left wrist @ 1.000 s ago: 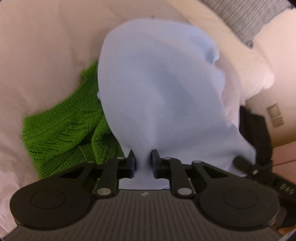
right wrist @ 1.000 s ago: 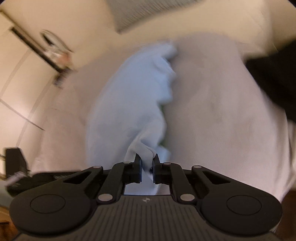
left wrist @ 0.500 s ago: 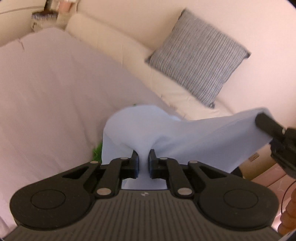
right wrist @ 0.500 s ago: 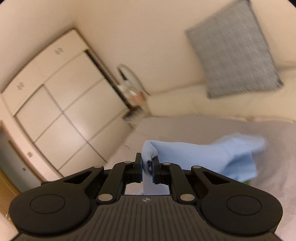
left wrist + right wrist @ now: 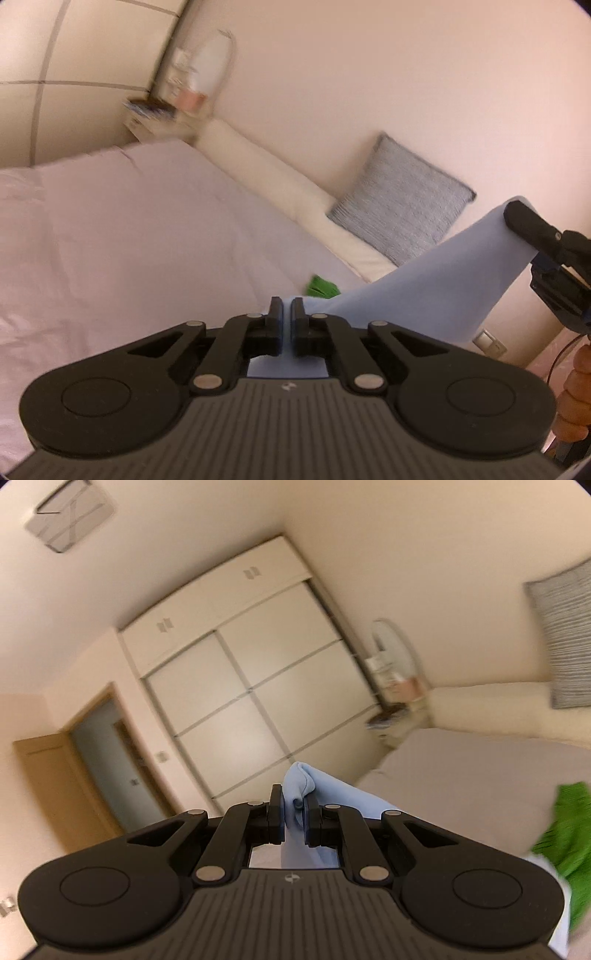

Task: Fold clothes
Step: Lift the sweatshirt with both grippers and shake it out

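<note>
Left wrist view: left gripper (image 5: 287, 308) is clamped on an edge of the blue cloth (image 5: 424, 288), with fabric visible in the narrow slot between the jaws. The cloth runs taut from this grip up and to the right, off the bed (image 5: 129, 240), to the right gripper (image 5: 517, 216), whose black finger covers the cloth's far corner. A hand (image 5: 574, 398) shows at the right edge, below that tool. Part of a green knit (image 5: 323, 286) lies on the bed just past the cloth's lower edge. A grey cushion (image 5: 402, 214) leans against the wall (image 5: 406, 74) on a cream headboard (image 5: 295, 192).

Right wrist view: right gripper (image 5: 294, 805) is closed on a bunched fold of the blue cloth (image 5: 299, 786); the fold bulges above the fingertips and the rest of the fabric drops away below and to the right. The green knit (image 5: 565, 834) lies on the bed (image 5: 461, 775) at the right edge of the frame, apart from the held cloth. A white wardrobe (image 5: 251, 690) with sliding doors and an open wooden door (image 5: 55, 786) fill the background. The grey cushion (image 5: 565, 635) appears at the upper right. The frame is slightly blurred.
</note>
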